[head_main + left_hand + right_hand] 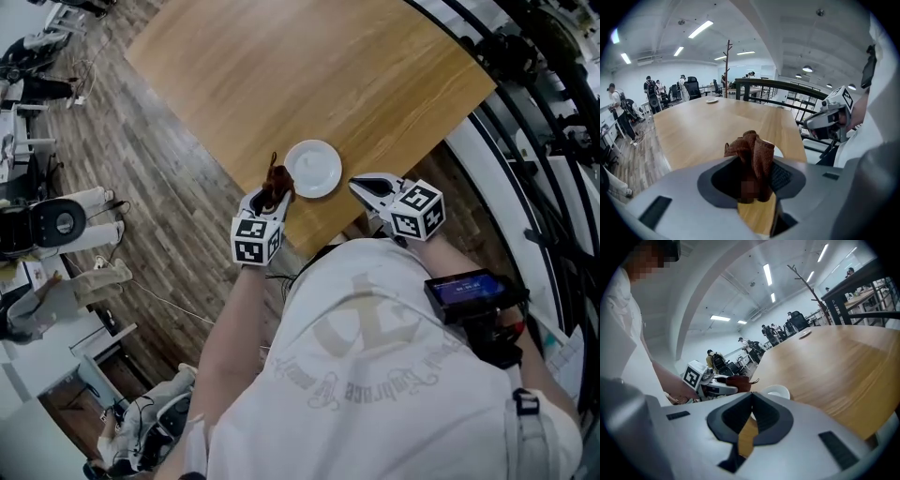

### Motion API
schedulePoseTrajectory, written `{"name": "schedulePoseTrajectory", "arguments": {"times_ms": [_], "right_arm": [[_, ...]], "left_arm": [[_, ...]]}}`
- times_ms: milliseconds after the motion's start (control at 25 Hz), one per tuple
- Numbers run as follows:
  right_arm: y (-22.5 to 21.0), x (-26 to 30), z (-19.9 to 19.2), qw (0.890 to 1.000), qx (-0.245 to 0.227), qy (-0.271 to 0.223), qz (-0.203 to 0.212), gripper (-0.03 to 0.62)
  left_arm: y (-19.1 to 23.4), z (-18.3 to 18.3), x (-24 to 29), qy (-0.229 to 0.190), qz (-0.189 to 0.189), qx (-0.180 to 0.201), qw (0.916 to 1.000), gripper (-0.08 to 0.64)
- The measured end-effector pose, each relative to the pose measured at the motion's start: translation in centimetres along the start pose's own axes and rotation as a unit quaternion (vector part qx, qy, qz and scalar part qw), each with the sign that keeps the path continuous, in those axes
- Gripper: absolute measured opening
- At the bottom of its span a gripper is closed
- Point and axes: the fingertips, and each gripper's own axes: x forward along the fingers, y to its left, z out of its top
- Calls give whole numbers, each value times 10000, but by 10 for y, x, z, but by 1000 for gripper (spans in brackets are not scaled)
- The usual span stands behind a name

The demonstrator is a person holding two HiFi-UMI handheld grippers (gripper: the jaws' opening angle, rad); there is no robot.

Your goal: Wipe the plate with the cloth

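Observation:
A small white plate sits near the front edge of the wooden table. My left gripper is shut on a bunched brown cloth, held just left of the plate's rim. The cloth sticks up between the jaws in the left gripper view, with a sliver of the plate behind it. My right gripper is shut and empty, just right of the plate. In the right gripper view, the plate lies past the closed jaws, and the left gripper with the cloth is beyond it.
The table edge runs diagonally just in front of both grippers, with wood-plank floor to the left. A black railing and window frames stand on the right. People and office chairs are far off beyond the table. Another small dish lies at the table's far end.

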Motion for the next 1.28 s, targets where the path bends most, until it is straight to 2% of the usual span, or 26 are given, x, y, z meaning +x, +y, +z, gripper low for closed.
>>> {"name": "schedulePoseTrajectory", "arguments": {"times_ms": [240,400,600,1040,1280], "right_arm": [[-5,-3,-5,9999,153,35,-61,14],[-12,-11,-8,9992,358,-30,-197,13],[-14,-19,-11,9984,488,-81,-282,13],[-4,-9,-9,9988,468,-55,-91,14],[-6,-4,-12,9988,484,-21,-57,14]], "left_arm": [[28,16,28,354,138,455,9982,169],[38,16,44,721,196,834,9937,167],[40,12,48,890,208,925,9915,167],[-9,-15,22,1055,-137,1626,9809,167],[-30,-25,18,1025,-262,1541,9824,167]]}}
